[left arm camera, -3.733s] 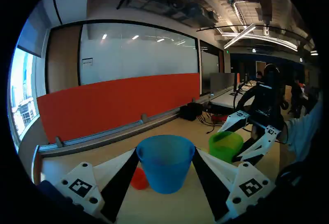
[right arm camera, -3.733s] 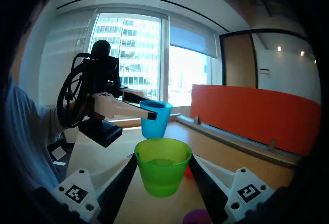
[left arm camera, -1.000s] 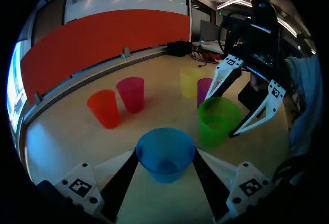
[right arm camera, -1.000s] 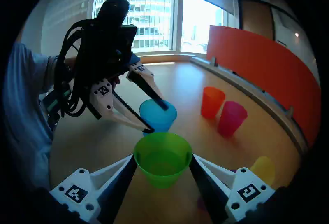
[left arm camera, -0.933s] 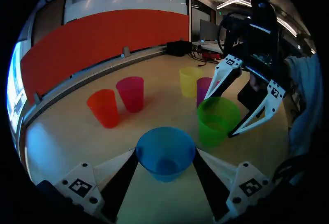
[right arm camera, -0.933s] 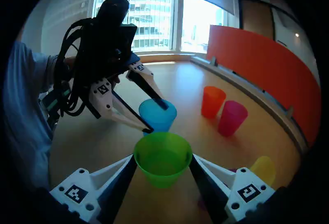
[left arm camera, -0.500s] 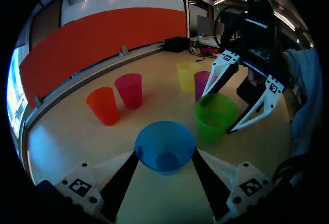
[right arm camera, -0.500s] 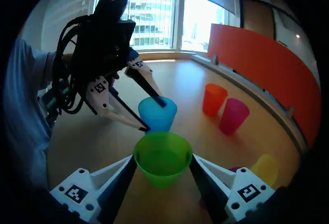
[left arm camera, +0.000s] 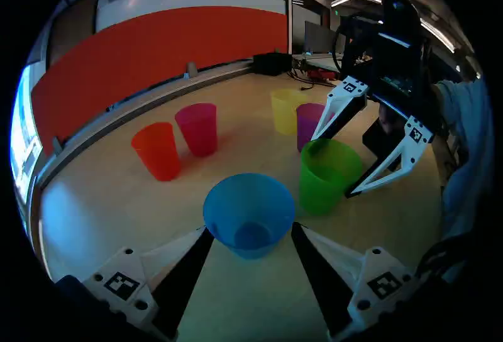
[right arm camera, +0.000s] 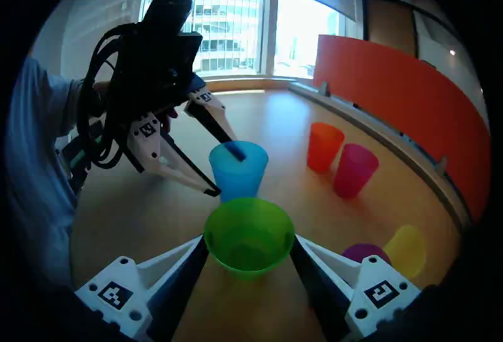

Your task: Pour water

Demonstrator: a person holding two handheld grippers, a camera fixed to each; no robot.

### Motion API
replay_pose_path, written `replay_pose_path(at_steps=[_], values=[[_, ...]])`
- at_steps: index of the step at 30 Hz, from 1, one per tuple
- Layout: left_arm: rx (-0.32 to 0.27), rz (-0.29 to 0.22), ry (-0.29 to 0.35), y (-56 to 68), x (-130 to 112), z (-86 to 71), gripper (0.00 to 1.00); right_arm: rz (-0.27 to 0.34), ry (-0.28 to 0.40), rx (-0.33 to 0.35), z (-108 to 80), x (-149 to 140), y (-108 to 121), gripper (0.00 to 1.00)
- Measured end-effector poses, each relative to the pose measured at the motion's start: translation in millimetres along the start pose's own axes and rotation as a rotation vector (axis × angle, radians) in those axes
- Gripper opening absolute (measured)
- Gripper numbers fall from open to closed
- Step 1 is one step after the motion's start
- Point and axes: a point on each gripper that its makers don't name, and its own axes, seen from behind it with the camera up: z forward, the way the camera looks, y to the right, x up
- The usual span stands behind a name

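Claws, two of them, one in each of my hands. My left claw (left arm camera: pixel 251 229) grips a blue cup (left arm camera: pixel 249 213), one finger pressed to each side of its wall just below the rim. The cup stands upright, mouth up. A darker round patch shows at its bottom; I cannot tell whether that is water or only the base.

Just right of the blue cup and a little ahead, seen from the left gripper view, is a green cup (left arm camera: pixel 328 175). My right claw (left arm camera: pixel 331 166) clamps it from the far side, a finger on either wall. It is upright too. The two cups are side by side, close together, rims at about the same height. I cannot tell whether they touch, or whether either rests on the wooden table (left arm camera: pixel 94 216) or hangs just above it.

From the right gripper view the order flips: green cup nearest, blue cup directly beyond it, slightly left.

I judge the coming pour turns on this: each cup must tip sideways toward its neighbour, the green one leftward or the blue one rightward, and one must rise above the other's rim.

Farther out stand an orange cup (left arm camera: pixel 156 150) and a pink cup (left arm camera: pixel 198 129) together, well to the left. A yellow cup (left arm camera: pixel 284 110) and a purple cup (left arm camera: pixel 308 125) stand behind the green one.
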Motion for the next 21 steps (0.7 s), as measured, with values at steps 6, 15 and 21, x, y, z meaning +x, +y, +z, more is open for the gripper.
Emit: replay_pose_path(at_steps=[6, 15, 21], values=[[0.003, -0.009, -0.002, -0.2, -1, -2.1, 0.91, -0.002, -0.001, -0.020, -2.0, -2, 3, 1.00], [0.010, -0.006, -0.005, 1.5, -4, -8.8, 0.91, -0.007, 0.009, -0.035, -12.4, 2, 2, 1.00], [0.020, -0.011, 0.004, 1.5, -3, -16.3, 0.91, -0.007, 0.026, -0.040, -23.6, 9, 0, 1.00]])
